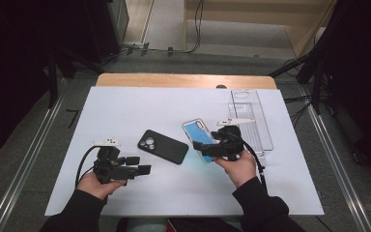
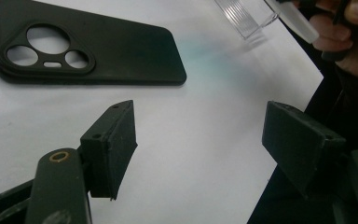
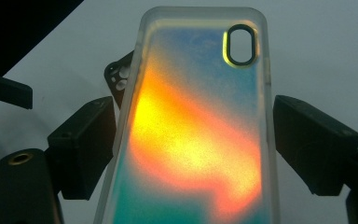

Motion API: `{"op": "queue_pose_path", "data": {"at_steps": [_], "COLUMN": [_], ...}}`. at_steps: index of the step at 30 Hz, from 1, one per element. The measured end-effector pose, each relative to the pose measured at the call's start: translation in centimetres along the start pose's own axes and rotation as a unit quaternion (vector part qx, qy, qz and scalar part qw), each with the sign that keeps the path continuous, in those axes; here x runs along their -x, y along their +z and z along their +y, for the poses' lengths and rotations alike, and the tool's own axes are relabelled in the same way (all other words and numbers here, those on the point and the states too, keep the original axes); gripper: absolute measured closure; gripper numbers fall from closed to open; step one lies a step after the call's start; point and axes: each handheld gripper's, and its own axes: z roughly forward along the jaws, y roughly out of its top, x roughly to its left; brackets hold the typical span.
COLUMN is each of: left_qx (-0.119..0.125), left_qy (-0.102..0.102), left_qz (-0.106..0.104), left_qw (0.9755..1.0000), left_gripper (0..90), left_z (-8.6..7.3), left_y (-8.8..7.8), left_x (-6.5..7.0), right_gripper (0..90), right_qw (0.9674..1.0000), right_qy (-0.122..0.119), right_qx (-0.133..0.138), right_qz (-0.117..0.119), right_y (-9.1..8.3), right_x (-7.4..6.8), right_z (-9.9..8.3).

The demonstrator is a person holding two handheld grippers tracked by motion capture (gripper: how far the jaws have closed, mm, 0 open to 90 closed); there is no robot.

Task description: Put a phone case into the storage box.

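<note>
Right claw (image 1: 204, 146) sits right of centre in the high view and grips the colourful phone case (image 1: 199, 137) across its width, jaws clamped on the two long edges. In the right gripper view the case (image 3: 191, 135) runs up between the jaws, camera cutout at the upper right, orange and teal glowing through the clear rim. It appears to be lifted and tilted above the white sheet (image 1: 125, 106), though the high view does not settle whether its far end touches. Gripping by the edges probably keeps the flat face free and gives a firm hold for carrying it. The clear plastic tray (image 1: 265, 140) lies at the upper right of the high view, just beside the right hand (image 1: 241, 166); my guess is the case is headed there, since the tray's long, narrow shape suits a phone case. Left claw (image 1: 140, 165) is at the lower left of the high view, jaws wide apart with nothing between them, as the left gripper view (image 2: 200, 149) shows with bare sheet in the gap. The black phone case (image 1: 163, 146) lies flat, back up, at the centre of the high view, and sits at the upper left of the left gripper view (image 2: 88, 51). The left claw points toward it but stays apart, likely waiting its turn. The wooden bench (image 1: 183, 80) edge shows beyond the sheet at the top.
</note>
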Motion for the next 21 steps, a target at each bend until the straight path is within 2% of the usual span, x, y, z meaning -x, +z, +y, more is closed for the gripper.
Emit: {"op": "queue_pose_path", "data": {"at_steps": [3,4,6,7,13,17,21], "left_qx": [0.0,-0.005,-0.007,-0.004,-0.015,-0.012,-0.008], "left_qy": [0.002,0.02,0.022,0.013,0.008,0.004,-0.004], "left_qz": [0.007,0.035,0.034,0.024,0.019,0.023,0.028], "left_qw": [1.0,0.9992,0.9991,0.9996,0.9997,0.9997,0.9996], "left_gripper": [26.3,26.3,26.3,26.3,26.3,26.3,26.4], "left_z": [0.6,1.0,1.2,1.5,2.2,2.9,3.4], "left_y": [0.1,0.3,0.4,0.7,1.4,1.7,1.7], "left_x": [0.2,0.5,0.5,0.5,0.7,0.8,0.9], "right_gripper": [14.5,14.5,14.5,14.5,14.5,14.5,14.5], "right_qw": [1.0,1.0,1.0,1.0,0.9999,0.9999,0.9998], "right_qy": [-0.003,0.001,0.002,0.001,-0.002,0.002,-0.001], "right_qx": [0.0,0.002,0.003,0.003,0.007,0.014,0.016], "right_qz": [0.001,0.001,0.004,0.0,-0.013,-0.007,-0.011], "right_y": [0.0,0.2,0.3,0.7,1.2,1.8,2.4], "right_x": [-0.3,-0.4,-0.5,-0.7,-1.7,-2.5,-2.7], "right_z": [-0.3,-0.5,-0.6,-0.8,-1.3,-1.6,-1.7]}}
